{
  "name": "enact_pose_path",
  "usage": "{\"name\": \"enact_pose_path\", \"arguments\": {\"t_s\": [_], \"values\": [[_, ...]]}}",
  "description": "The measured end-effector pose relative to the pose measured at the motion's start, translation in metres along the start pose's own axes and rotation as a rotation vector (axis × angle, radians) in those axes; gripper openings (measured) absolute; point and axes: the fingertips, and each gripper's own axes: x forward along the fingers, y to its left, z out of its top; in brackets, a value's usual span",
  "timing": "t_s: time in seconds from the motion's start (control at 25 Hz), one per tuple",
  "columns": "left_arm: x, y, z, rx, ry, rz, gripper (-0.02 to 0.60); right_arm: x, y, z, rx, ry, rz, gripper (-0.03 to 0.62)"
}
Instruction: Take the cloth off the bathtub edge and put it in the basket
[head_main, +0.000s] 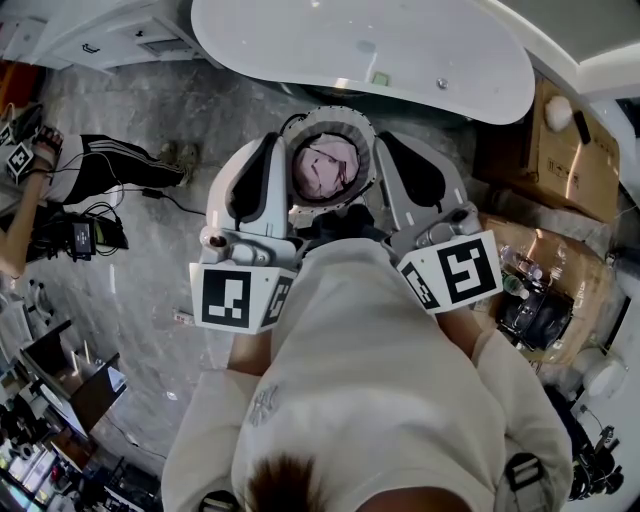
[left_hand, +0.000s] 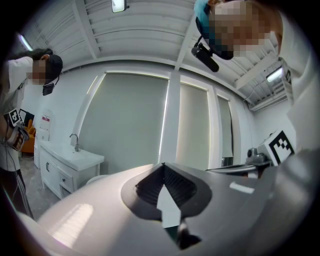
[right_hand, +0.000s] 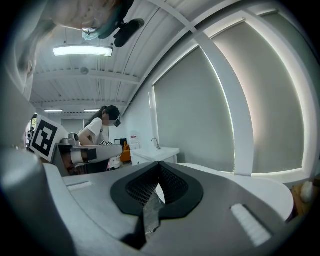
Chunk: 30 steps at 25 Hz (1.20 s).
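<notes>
Cloth (head_main: 325, 168), pink, crumpled, lies inside the basket (head_main: 333, 114), low between the two claws and touching neither; basket stands between the tips of left gripper (head_main: 272, 142) and right gripper (head_main: 386, 142), rim just beside both; nothing else visible in it; tub (head_main: 400, 50), white, beyond the basket, well past the tips; left jaws pressed together, nothing between; right jaws likewise together and empty; box (head_main: 560, 150) off right gripper's outer side, print too small to read.
</notes>
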Motion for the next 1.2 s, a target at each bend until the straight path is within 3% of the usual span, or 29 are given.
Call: {"name": "enact_pose_path", "arguments": {"t_s": [1.2], "values": [[0.0039, 0.0075, 0.0, -0.01, 0.0, 0.002, 0.002, 0.0091, -0.0001, 0.0013, -0.001, 0.007, -0.001, -0.003]]}}
